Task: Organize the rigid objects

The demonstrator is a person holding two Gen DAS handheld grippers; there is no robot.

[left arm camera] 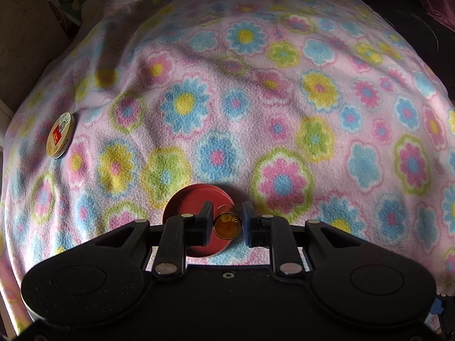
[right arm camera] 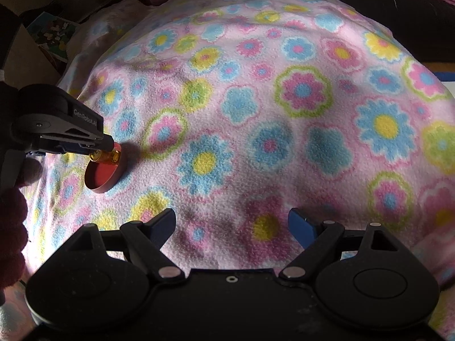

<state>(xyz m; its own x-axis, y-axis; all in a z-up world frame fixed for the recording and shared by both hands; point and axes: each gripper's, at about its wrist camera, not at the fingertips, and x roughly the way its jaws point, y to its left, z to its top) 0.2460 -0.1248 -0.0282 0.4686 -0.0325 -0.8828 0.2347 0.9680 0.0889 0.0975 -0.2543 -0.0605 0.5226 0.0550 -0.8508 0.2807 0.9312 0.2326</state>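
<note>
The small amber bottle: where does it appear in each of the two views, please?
Left wrist view: amber bottle at bottom centre, between the left gripper's fingers.
Right wrist view: amber bottle at far left, at the tip of the left gripper.
Shared landmark: the red round tray just under the bottle.

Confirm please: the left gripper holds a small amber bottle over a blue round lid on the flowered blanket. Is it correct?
Not quite: the lid is red, not blue, as the right wrist view shows clearly. The rest stands: the left gripper holds the small amber bottle over it on the flowered blanket.
</note>
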